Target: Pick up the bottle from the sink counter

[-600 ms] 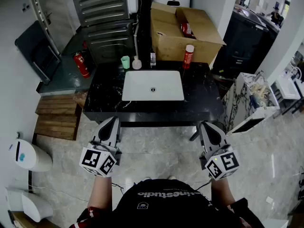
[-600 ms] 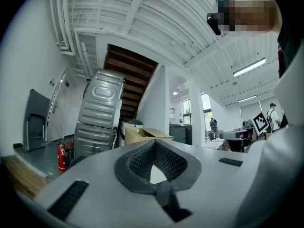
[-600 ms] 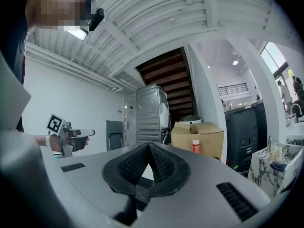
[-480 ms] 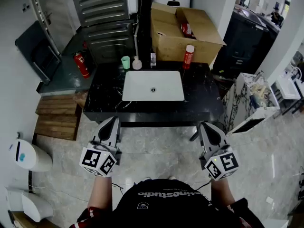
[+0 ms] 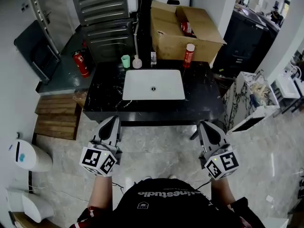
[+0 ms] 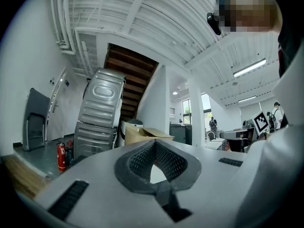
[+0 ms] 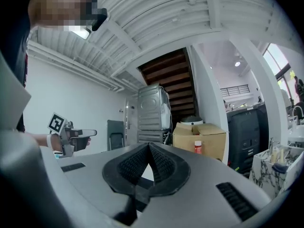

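A red bottle with a white cap (image 5: 189, 55) stands upright at the back right of the black marble sink counter (image 5: 104, 96); it also shows far off in the right gripper view as the red bottle (image 7: 197, 147), in front of a cardboard box. My left gripper (image 5: 113, 120) and right gripper (image 5: 205, 125) hover over the floor in front of the counter, well short of it. In the left gripper view the left gripper (image 6: 154, 142) has its tips together with nothing between them. The right gripper (image 7: 148, 146) is likewise shut and empty.
A white basin (image 5: 153, 85) fills the counter's middle. A green cup (image 5: 125, 61), a small white bottle (image 5: 137, 63) and a slim dispenser (image 5: 153, 57) stand behind it. An open cardboard box (image 5: 183, 30) sits behind the counter, a fire extinguisher (image 5: 81, 63) at left, a marble-patterned stand (image 5: 249, 101) at right.
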A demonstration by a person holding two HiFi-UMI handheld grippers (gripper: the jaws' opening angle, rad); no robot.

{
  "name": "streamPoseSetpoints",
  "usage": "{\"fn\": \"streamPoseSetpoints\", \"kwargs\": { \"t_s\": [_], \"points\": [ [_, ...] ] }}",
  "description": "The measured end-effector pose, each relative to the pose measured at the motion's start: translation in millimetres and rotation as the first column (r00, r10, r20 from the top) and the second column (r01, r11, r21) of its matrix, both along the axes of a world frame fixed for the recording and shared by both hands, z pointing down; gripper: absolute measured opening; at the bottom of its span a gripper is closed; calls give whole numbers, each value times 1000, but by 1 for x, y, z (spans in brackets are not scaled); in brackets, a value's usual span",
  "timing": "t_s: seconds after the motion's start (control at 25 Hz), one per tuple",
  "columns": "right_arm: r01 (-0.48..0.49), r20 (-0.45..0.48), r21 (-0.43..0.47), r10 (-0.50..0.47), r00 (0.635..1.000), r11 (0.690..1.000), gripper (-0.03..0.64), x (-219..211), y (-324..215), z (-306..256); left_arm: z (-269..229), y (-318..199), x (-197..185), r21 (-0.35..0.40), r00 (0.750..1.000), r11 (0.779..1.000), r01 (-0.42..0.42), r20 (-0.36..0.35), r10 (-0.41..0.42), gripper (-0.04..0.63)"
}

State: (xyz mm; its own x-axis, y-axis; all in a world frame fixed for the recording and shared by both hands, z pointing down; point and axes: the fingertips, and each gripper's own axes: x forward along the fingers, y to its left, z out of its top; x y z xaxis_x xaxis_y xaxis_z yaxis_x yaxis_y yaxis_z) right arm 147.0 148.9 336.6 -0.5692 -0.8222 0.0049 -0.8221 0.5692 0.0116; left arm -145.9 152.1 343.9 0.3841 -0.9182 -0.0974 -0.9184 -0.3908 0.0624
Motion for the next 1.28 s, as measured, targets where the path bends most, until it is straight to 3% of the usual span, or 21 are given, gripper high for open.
{"fn": "streamPoseSetpoints", "kwargs": {
  "t_s": [0.2,0.8,1.04,1.28],
  "points": [
    [24,58,20,-25,998,1000,37,-12,3,-9,0,0,-12,-8,1000,1000,2,-10,-2,14],
    [-19,29,-31,20,999,999,37,-46,-12,18,28,-25,-47,-48,999,998,-31,-23,30,14],
    [3,37,-27,-2,999,1000,37,-42,-83,25,39,-90,-42,-60,1000,998,-15,-12,14,14],
    [94,55,-6,-93,994,996,37,-41,-196,22,33,-191,-21,-49,999,999,5,35,-3,14]
  ]
}}
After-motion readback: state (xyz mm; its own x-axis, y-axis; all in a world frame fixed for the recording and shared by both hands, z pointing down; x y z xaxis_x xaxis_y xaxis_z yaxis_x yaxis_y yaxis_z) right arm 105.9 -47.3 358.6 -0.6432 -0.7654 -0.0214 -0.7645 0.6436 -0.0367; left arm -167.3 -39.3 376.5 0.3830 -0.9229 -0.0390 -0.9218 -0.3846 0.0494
